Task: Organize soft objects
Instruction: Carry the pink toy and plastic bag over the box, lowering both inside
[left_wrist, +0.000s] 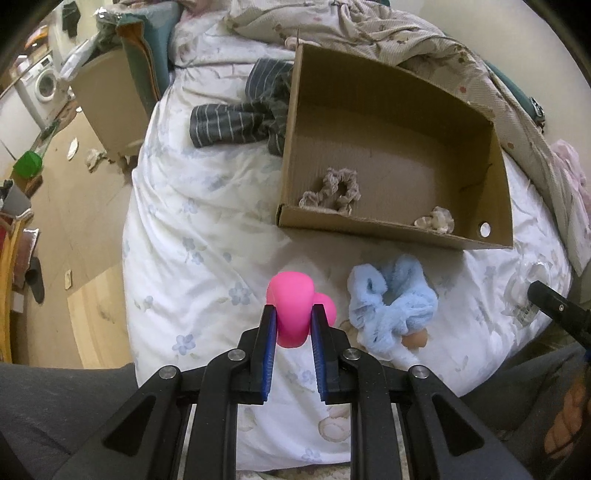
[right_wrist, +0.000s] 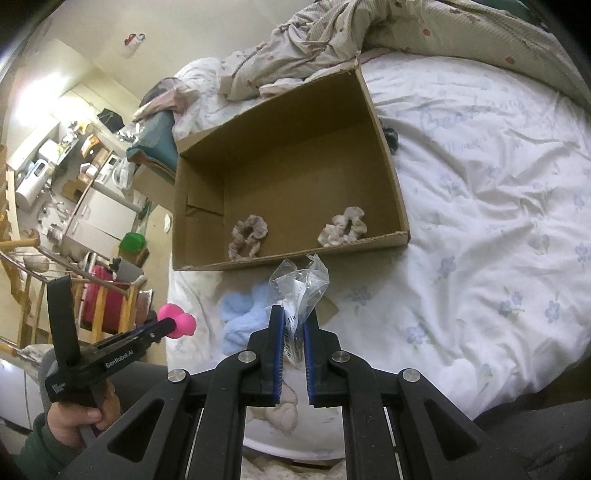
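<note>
On the left, the left gripper (left_wrist: 293, 317) is pinching a soft pink toy (left_wrist: 295, 306) between its fingers, holding it above the white floral bed (left_wrist: 192, 221), short of the cardboard box (left_wrist: 291, 147). To place it well, the hand is best carrying it forward over the near wall and letting go only once the toy is well inside, clear of the beige scrunchie (left_wrist: 332, 190) and the pale scrunchie (left_wrist: 436, 219) already lying on the box floor. The fluffy blue scrunchie (left_wrist: 391, 295) is lying on the bed just in front of the box, waiting its turn. Further right, the right gripper (right_wrist: 293, 325) is holding a crumpled clear plastic bag (right_wrist: 299, 280) in nearly closed fingers, just before the box's near wall. That bag is light and slippery, so a firm pinch and a slow carry seem wise. With both hands loaded and close together, moving one at a time is probably the safer way to avoid a bump.
</note>
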